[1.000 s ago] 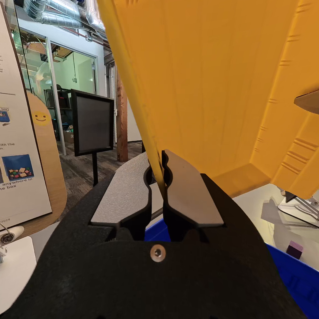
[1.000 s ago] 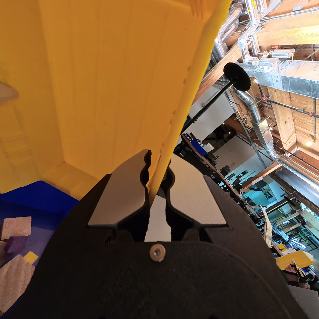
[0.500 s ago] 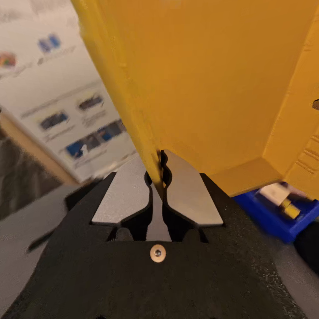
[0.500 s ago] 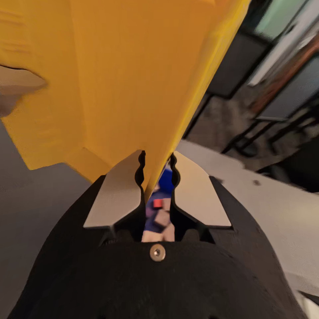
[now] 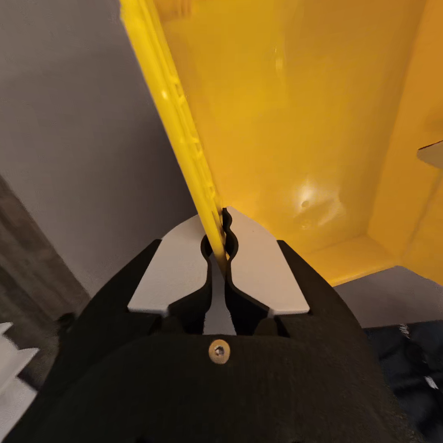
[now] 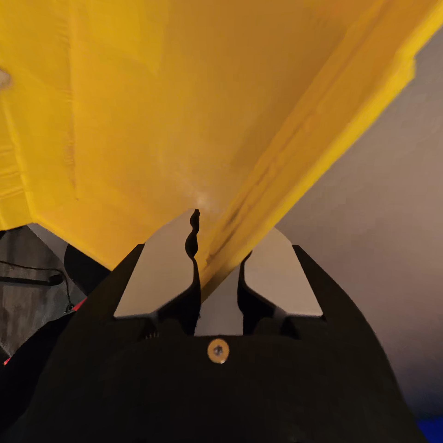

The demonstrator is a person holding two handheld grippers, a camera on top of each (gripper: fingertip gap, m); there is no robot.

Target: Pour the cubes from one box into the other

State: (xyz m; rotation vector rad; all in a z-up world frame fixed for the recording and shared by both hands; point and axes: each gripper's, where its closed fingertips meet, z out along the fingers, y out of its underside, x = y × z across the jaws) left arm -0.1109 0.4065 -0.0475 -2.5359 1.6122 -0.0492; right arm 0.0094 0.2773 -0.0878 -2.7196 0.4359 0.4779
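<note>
Left wrist view: we have the left gripper [image 5: 221,230] pinched tight on the rim of the yellow box [image 5: 299,119], one finger outside the wall and one inside, wall clamped between the pads. The box interior fills most of this view and no cubes show anywhere on its floor or walls, so we judge it emptied (the far corners are cut off by the frame, so a straggler can't be ruled out). In the right wrist view the right gripper [image 6: 221,230] straddles the opposite rim of the same box [image 6: 167,107]; the gap between its fingers is noticeably wider than the left's, the rim sits against the inner finger, and the outer finger's contact is hidden behind the rim, so we cannot tell whether that grip is firm or loosening. The box is angled over grey tabletop [image 5: 84,143] in both views; we can't say if its base touches the surface. A sliver of blue at the lower right corner of the right view may be the other box [image 6: 431,429], too little to confirm, and no cubes are visible there. Our read: pouring looks done, what's left is putting the yellow box down and letting go.
</note>
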